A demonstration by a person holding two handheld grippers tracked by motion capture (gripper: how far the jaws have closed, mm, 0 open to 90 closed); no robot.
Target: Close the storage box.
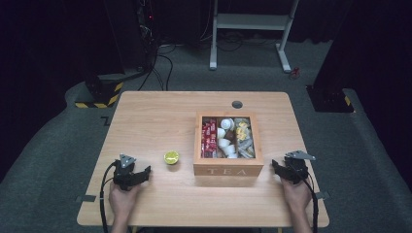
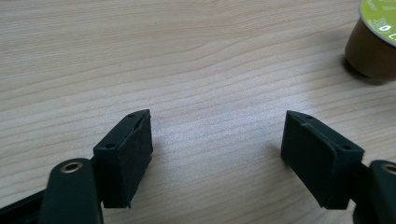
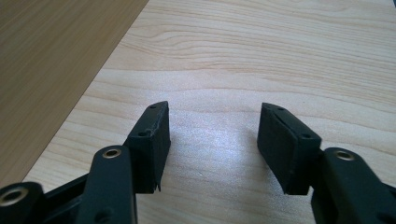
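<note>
Looks like this one is either barely started or nearly wrapped, and I lean toward barely started. The lime-lidded capsule (image 1: pixel 171 157) sits on the table (image 1: pixel 145 121) by itself, just left of the wooden tea box (image 1: pixel 228 170) and near the left gripper (image 1: pixel 144 171). In the left gripper view it stands upright at the top right corner, well clear of the pads.

Both tongs are spread wide with nothing between them: the left gripper shows bare wood between its jaws, and the right gripper (image 1: pixel 275 166) does too, resting beside the box's right wall.

The box is open, its 3 compartments already stocked with red sachets (image 1: pixel 209 137), white pods (image 1: pixel 226 138) and yellow packets (image 1: pixel 244 136). So my guess: 1 capsule left to grab and drop in, nothing gripped yet.
</note>
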